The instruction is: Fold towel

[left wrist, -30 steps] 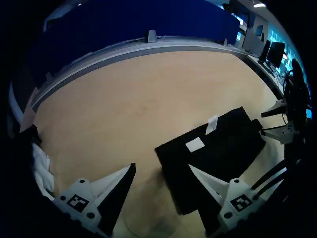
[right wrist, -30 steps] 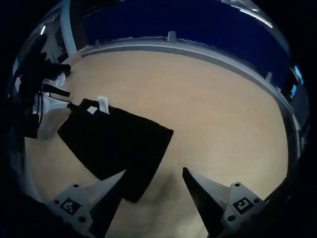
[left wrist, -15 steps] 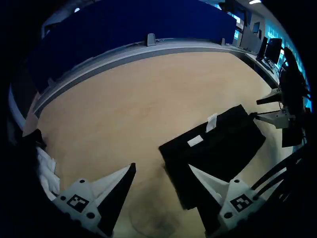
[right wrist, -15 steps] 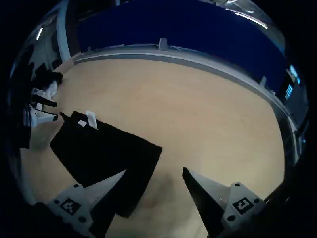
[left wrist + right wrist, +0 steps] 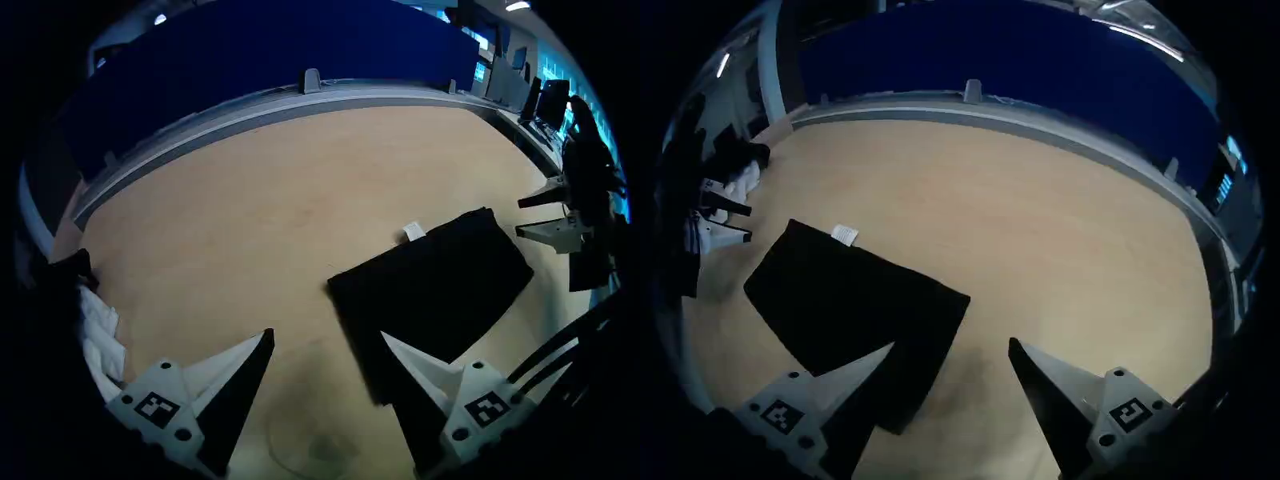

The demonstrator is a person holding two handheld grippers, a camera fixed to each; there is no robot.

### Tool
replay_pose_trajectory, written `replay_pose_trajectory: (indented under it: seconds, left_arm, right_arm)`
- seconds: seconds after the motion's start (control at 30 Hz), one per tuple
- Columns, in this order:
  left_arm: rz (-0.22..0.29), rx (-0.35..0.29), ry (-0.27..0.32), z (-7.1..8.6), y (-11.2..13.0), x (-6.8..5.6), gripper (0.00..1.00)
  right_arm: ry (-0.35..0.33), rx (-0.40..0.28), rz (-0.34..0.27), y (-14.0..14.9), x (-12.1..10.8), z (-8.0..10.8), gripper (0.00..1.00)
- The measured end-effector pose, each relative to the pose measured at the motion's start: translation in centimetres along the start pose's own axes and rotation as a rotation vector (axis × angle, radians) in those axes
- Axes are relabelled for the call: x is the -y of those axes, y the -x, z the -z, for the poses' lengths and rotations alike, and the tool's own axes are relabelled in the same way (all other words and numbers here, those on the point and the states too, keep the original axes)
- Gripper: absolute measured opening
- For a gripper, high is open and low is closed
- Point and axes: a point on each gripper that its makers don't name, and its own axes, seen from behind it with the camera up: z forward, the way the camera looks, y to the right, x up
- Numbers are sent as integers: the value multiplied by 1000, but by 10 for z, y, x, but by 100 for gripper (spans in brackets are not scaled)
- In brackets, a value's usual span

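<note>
The left gripper (image 5: 326, 334) hung over the table (image 5: 264, 208) with its two fingers spread wide and nothing between them. The right gripper (image 5: 952, 344) was just as wide open and just as empty.

In the left gripper view, a small heap of white cloths (image 5: 96, 336) lay at the table's left edge. Bare pale wood ran from there to the towel (image 5: 436, 284), which was black, folded into a flat rectangle and set at a slant on the right part of the table. Its near corner passed behind the gripper's own right finger. A small white tag (image 5: 413, 231) stuck out at the towel's far edge. Farther right, the other gripper showed in a dark-sleeved hand, fingers parted, its tips just beside the towel's right end and apart from it.

In the right gripper view the towel lay to the left — near corner behind that gripper's left finger. A blue partition (image 5: 1000, 56) ran along the table's far side.
</note>
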Motion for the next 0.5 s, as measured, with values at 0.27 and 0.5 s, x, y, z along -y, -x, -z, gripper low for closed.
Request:
replay_pose_trajectory:
  seconds: [0.27, 0.5]
  left_arm:
    - [34, 7, 2, 12, 21, -4, 88]
    - [71, 20, -5, 25, 46, -8, 88]
  right_arm:
    - [-22, 23, -8, 24, 10, 11, 100]
    - [-28, 22, -22, 36, 16, 24, 100]
